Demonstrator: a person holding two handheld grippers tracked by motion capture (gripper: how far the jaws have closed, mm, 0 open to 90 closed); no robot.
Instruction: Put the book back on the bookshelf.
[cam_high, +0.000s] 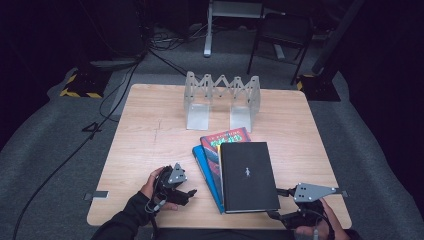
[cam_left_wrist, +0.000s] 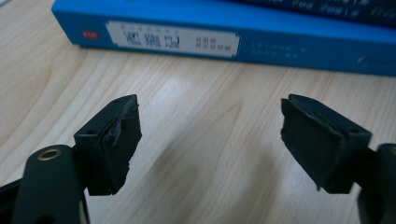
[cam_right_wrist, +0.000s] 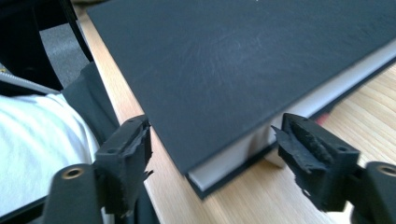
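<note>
A stack of books lies on the wooden table (cam_high: 150, 140): a black hardcover (cam_high: 247, 175) on top, a red book (cam_high: 225, 138) under it and a blue book (cam_high: 204, 169) at the bottom. My left gripper (cam_high: 191, 193) rests open on the table left of the stack, pointing at the blue book's spine (cam_left_wrist: 224, 39); its jaws (cam_left_wrist: 212, 108) hold nothing. My right gripper (cam_high: 275, 204) is open at the stack's near right corner. The black hardcover's corner (cam_right_wrist: 224, 93) sits between the spread jaws of that gripper (cam_right_wrist: 215, 125), and neither jaw touches it.
A clear expandable book rack (cam_high: 222, 92) stands at the table's far middle. Bare wood lies between it and the stack. A chair (cam_high: 282, 30) and cables (cam_high: 115, 90) are on the floor beyond. The table's near edge (cam_right_wrist: 163, 186) runs just beside my right gripper.
</note>
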